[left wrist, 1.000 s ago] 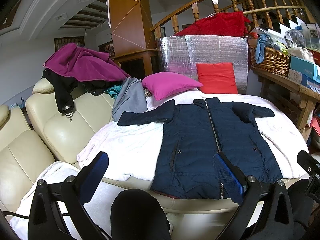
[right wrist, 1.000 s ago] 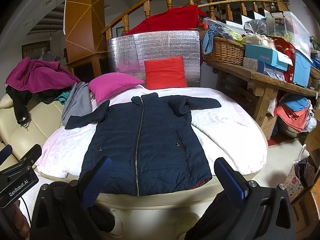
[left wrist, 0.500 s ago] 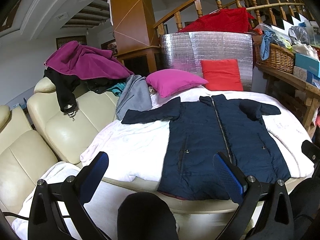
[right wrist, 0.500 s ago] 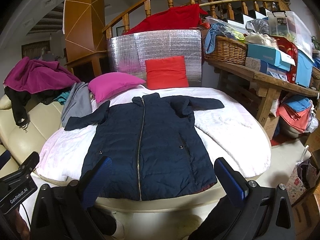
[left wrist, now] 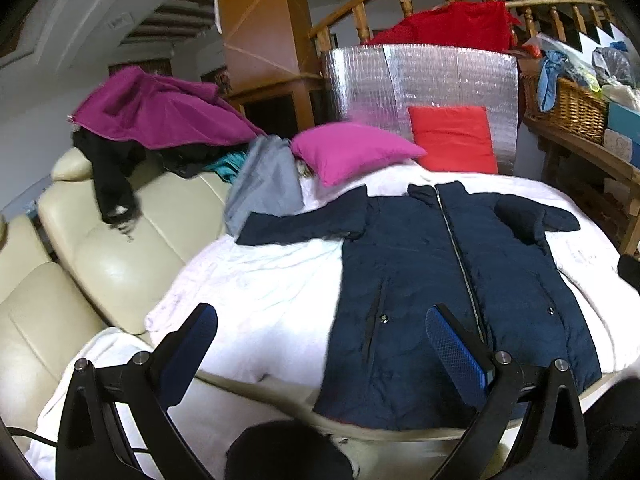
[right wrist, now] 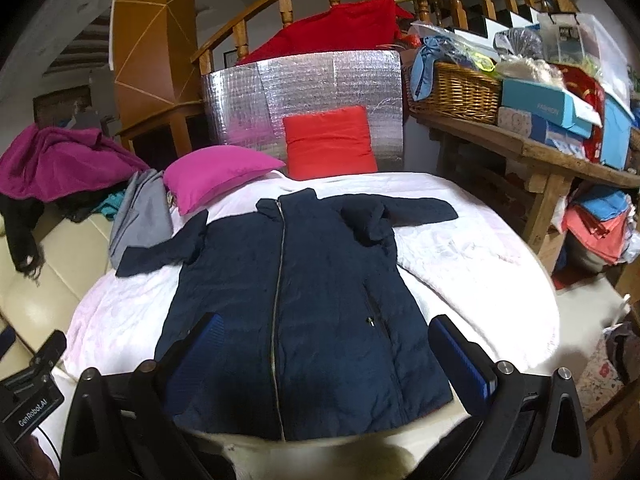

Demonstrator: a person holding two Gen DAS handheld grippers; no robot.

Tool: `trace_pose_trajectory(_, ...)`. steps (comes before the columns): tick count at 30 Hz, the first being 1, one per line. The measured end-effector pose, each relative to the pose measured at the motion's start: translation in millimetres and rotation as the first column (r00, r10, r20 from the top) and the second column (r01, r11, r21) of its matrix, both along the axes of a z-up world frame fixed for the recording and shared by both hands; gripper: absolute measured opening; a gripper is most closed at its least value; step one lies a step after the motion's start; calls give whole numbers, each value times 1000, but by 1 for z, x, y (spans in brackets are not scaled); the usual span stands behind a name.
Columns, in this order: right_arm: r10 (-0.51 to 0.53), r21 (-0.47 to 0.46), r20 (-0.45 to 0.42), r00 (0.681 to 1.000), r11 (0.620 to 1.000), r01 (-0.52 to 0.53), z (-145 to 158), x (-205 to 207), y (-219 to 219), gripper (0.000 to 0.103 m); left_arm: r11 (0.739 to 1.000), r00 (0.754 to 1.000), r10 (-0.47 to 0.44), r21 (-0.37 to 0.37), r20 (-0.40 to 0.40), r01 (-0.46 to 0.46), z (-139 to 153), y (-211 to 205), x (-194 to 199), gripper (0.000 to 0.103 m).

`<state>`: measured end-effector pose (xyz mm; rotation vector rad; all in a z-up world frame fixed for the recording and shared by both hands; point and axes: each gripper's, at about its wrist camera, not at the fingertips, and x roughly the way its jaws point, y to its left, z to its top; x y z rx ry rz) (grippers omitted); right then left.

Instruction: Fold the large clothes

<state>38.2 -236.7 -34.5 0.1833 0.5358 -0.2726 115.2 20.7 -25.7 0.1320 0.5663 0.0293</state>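
Dark blue and puffy, the coat (right wrist: 296,300) lies flat and zipped up on the white blanket (right wrist: 460,256) that covers the bed in front of you. Its bottom hem is at the near edge of the bed and its collar points to the far edge. One sleeve sticks out toward the left edge of the bed, and its end touches a grey garment (left wrist: 264,184) that hangs over the sofa (left wrist: 120,264). The other sleeve is bent at the shoulder and its end points toward the right edge. Your left gripper (left wrist: 320,344) is wide open and holds nothing; its fingers hang in the air above the near edge, one over the white blanket and one over the coat's lower part. Your right gripper (right wrist: 326,352) is wide open too and holds nothing; it hangs over the coat's hem, with the zipper between its fingers. At the far edge of the bed a pink pillow (right wrist: 216,174) lies beside a red pillow (right wrist: 330,142), and the red one leans on a shiny silver board (right wrist: 304,92). A purple garment (left wrist: 156,110) is piled on top of the sofa back.
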Motion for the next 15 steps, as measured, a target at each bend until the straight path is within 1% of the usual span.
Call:
trace_pose_trajectory(1, 8, 23, 0, 1000, 1000, -8, -1, 12, -10, 103, 1000, 1000, 0, -4, -29, 0, -5, -5, 20, 103)
trace_pose_trajectory(3, 52, 109, 10, 999, 993, -53, -5, 41, -39, 103, 1000, 997, 1, -10, -81, -2, -16, -14, 53, 103)
trace_pose_trajectory(4, 66, 152, 13, 998, 986, -67, -8, 58, -54, 103, 1000, 992, 3, -18, -129, -6, -28, -22, 78, 103)
trace_pose_trajectory(5, 72, 180, 13, 997, 981, -73, -11, 69, -65, 103, 1000, 985, 7, -24, -170, -11, -37, -28, 97, 103)
trace_pose_trajectory(6, 73, 236, 8, 997, 969, -73, -17, 91, -88, 103, 999, 976, 11, -31, -218, -18, -49, -34, 119, 103)
trace_pose_trajectory(7, 64, 274, 6, 998, 960, -63, -22, 106, -104, 103, 999, 960, 19, -35, -280, -30, -67, -42, 149, 103)
trace_pose_trajectory(8, 54, 330, 9, 999, 942, -54, -29, 125, -128, 103, 999, 951, 35, -25, -309, -45, -78, -47, 166, 103)
trace_pose_trajectory(9, 45, 367, 15, 999, 929, -48, -35, 137, -143, 103, 998, 942, 55, -11, -331, -62, -89, -54, 182, 103)
trace_pose_trajectory(10, 13, 432, 16, 1000, 902, -19, -47, 158, -172, 103, 997, 931, 74, -5, -358, -81, -103, -60, 204, 103)
trace_pose_trajectory(11, -10, 474, 10, 1000, 881, 4, -56, 173, -193, 103, 996, 924, 82, -10, -374, -93, -111, -64, 217, 103)
trace_pose_trajectory(12, -30, 504, 6, 1000, 863, 23, -65, 184, -207, 103, 994, 919, 90, -18, -384, -105, -119, -68, 229, 103)
trace_pose_trajectory(14, -96, 593, -2, 995, 801, 79, -88, 215, -254, 103, 991, 914, 112, -18, -390, -129, -133, -77, 254, 103)
trace_pose_trajectory(15, -113, 620, -4, 994, 779, 91, -94, 224, -268, 103, 991, 912, 115, -13, -394, -131, -138, -82, 263, 103)
